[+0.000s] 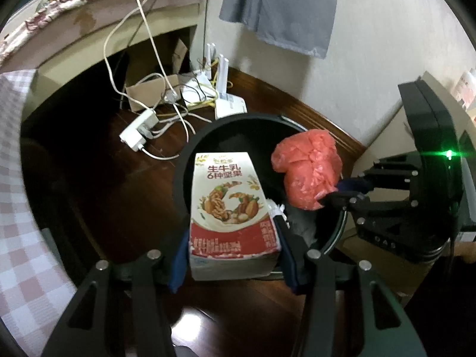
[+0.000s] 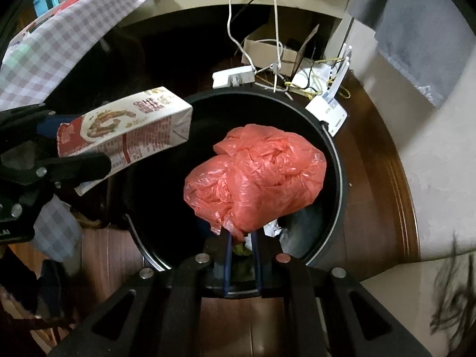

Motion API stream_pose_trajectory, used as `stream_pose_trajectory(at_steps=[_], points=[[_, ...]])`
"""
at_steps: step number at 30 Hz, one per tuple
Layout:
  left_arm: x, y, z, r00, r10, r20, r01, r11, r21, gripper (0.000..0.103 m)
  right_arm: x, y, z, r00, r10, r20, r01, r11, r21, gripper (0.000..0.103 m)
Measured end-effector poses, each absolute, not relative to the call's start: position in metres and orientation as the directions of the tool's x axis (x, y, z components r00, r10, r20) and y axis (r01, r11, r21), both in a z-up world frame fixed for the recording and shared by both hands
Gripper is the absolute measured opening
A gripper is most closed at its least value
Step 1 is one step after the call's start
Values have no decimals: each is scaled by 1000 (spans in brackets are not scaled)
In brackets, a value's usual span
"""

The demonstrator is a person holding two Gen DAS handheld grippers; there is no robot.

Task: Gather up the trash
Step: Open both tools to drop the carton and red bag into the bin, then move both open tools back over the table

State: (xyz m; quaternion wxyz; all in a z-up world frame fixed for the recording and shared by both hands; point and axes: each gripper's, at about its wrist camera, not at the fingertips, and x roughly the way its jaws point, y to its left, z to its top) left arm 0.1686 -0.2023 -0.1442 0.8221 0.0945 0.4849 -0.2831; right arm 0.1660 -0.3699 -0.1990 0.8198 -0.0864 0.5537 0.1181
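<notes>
Landmark: the bin, a round black pail that is standing on the dark wood floor; everything below is being placed relative to it.

Left gripper: it is clamping the carton across its lower body, jaws roughly half spread and the blue pads pressing on both side faces, so the box is staying rigid instead of crushing. The grip is sitting low, probably so that most of the carton juts out ahead of the jaws.

Carton: it is hanging over the bin's near-left rim, its far end reaching over the opening. In the right wrist view the carton is lying tilted, end toward the bin's middle, which I judge is meant to let it slide in once freed.

Right gripper: it is pinching the bag by its gathered neck, jaws nearly together with only thin plastic between them. Thin film needs that tight a pinch or it is likely to slip.

Bag: the crumpled red plastic is ballooning above the bin's mouth, right of the carton, well inside the rim.

Bin contents: some white paper is showing at the bottom, near the right gripper.

Beyond the bin: a power strip, a router and a cardboard box are lying on the floor by the wall, apart from the bin.

Stage: both pieces are poised over the bin and not yet dropped; letting go looks like the remaining step.
</notes>
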Motion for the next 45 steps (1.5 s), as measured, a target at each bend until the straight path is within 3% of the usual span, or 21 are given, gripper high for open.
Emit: stream_pose_trajectory(at_steps=[2,4,5,11,19,45], points=[[173,-209,-156,302,-377,-876,577,804,-148,54,169,-368,-205,355,71,-932,-298,954,-40,21],[175,-211,-164,303,-337,-891,571,813,-114,61,170,-371,-207,394,-24,-919,-272,952,-141,82],[175,-210,-166,312,-317,-896,557,825,-98,71,169,-372,-206,413,-44,-909,-259,952,-164,85],[167,-203,-168,362,-269,-892,515,856,-49,87,174,-401,-197,426,-87,-900,-124,980,-154,87],[157,-195,-152,420,-258,-870,494,869,-19,88,170,-408,-181,438,-65,-896,-62,993,-102,98],[127,-152,-42,608,-287,-740,429,903,2,96,119,-368,-74,622,-71,-780,41,997,-58,103]])
